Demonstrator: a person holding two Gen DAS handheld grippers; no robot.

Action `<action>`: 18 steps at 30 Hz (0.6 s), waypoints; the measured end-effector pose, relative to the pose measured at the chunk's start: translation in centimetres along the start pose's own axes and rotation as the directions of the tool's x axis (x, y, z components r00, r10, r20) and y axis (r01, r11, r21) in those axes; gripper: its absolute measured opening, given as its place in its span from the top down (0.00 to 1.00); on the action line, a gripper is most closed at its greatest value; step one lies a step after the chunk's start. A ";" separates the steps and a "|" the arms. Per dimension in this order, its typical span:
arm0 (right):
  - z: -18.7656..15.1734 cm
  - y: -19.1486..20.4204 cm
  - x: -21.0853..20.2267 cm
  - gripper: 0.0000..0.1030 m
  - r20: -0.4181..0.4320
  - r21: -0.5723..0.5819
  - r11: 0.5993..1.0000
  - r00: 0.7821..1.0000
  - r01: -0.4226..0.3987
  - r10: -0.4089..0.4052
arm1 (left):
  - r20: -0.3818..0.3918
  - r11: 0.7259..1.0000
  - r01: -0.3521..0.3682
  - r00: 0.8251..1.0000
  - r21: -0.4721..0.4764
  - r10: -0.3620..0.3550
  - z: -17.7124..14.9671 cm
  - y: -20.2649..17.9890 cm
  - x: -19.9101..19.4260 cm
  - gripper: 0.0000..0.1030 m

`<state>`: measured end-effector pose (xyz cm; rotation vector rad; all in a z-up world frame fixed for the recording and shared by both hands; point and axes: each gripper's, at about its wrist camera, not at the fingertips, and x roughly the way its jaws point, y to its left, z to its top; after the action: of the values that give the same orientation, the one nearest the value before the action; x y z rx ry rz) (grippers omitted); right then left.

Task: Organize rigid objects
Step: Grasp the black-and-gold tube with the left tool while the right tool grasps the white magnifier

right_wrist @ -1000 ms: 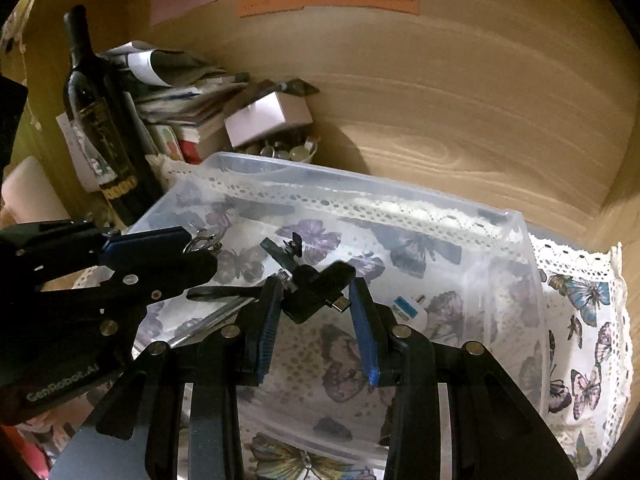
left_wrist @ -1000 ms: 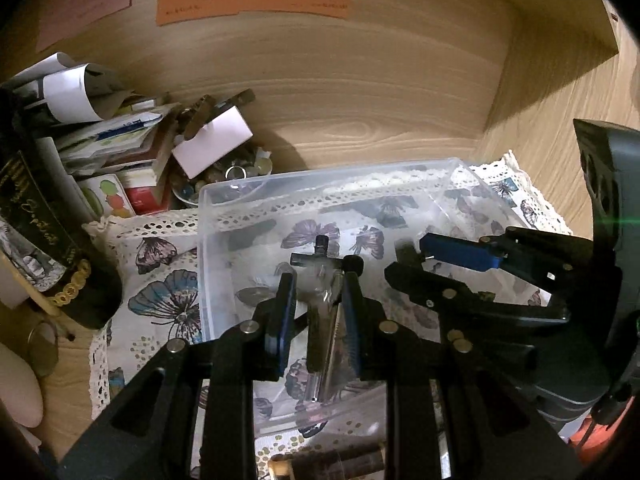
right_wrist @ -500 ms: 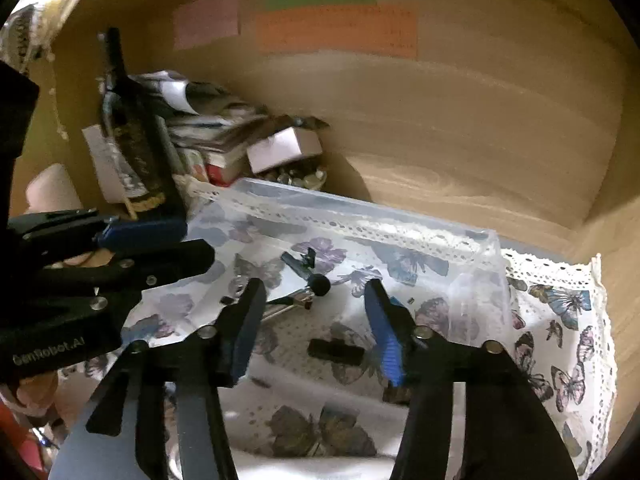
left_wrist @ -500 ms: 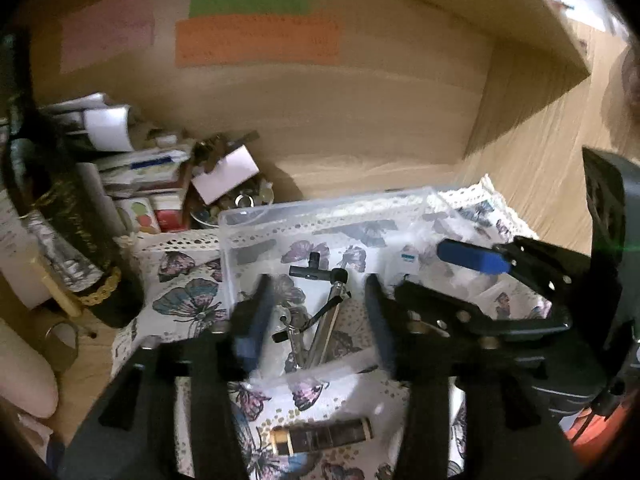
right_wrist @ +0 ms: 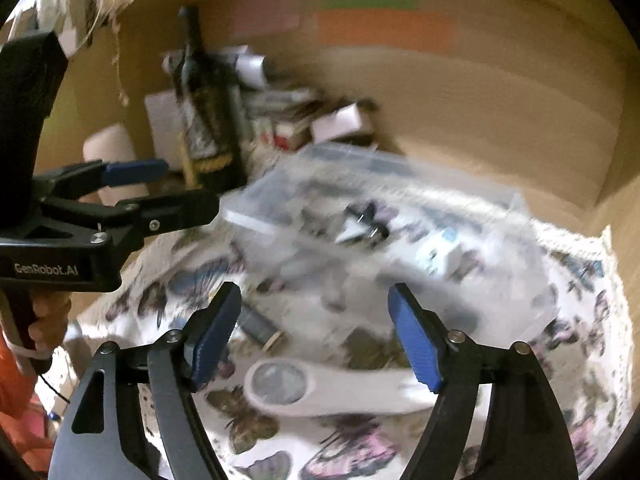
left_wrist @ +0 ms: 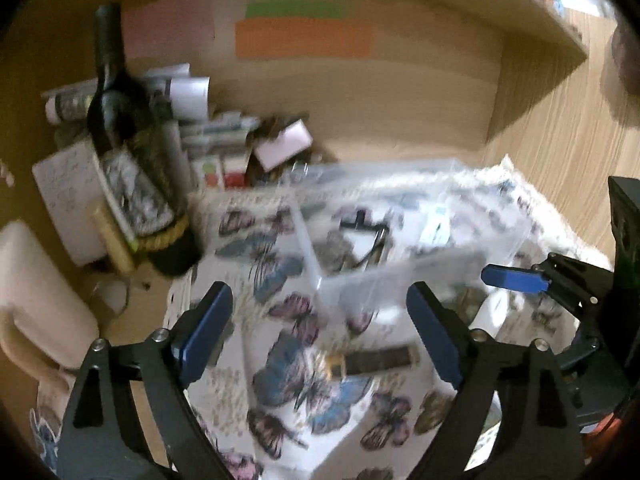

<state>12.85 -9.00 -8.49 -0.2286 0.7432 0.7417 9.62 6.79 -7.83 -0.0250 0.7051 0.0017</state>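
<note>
A clear plastic bin (left_wrist: pixel 400 276) (right_wrist: pixel 256 224) stands on the butterfly cloth (left_wrist: pixel 304 392) and holds a black and silver tool (left_wrist: pixel 366 236) (right_wrist: pixel 362 224) and a small white item (left_wrist: pixel 434 228) (right_wrist: pixel 438 250). My left gripper (left_wrist: pixel 320 320) is open and empty, pulled back in front of the bin. My right gripper (right_wrist: pixel 314 330) is open and empty, also back from the bin. A dark bar with a gold end (left_wrist: pixel 376 360) (right_wrist: pixel 260 328) lies on the cloth in front of the bin. A white magnifier (right_wrist: pixel 320 388) lies between the right fingers. Both views are blurred.
A dark wine bottle (left_wrist: pixel 132 148) (right_wrist: pixel 208 104) stands left of the bin, with stacked papers and boxes (left_wrist: pixel 224 140) behind it. The wooden back wall (left_wrist: pixel 400 92) carries coloured notes. The right gripper shows in the left wrist view (left_wrist: pixel 560 284); the left one shows in the right wrist view (right_wrist: pixel 128 200).
Both grippers let go of their objects into the bin, opened wide and drew back and up. The tool and the black piece now lie in the bin.
</note>
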 end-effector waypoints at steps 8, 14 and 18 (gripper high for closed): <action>-3.0 0.7 1.9 0.32 -0.093 -0.073 0.996 0.994 0.055 -0.061 | -0.128 0.999 0.024 0.992 0.025 -0.021 -3.1 -0.6 1.8 0.13; -4.8 -0.7 -0.2 0.32 -0.085 -0.049 0.995 0.992 0.085 -0.089 | -0.207 0.995 0.091 0.975 0.050 -0.079 -3.9 -2.5 3.1 0.11; -5.8 -2.5 -1.5 0.31 -0.082 0.018 0.993 0.990 0.119 -0.118 | -0.247 0.992 0.112 0.964 0.053 -0.095 -4.0 -3.6 4.3 0.09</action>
<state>10.66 -14.15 -11.84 -0.2805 0.8071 0.6136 10.38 3.05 -13.56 0.0017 0.9495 -0.1272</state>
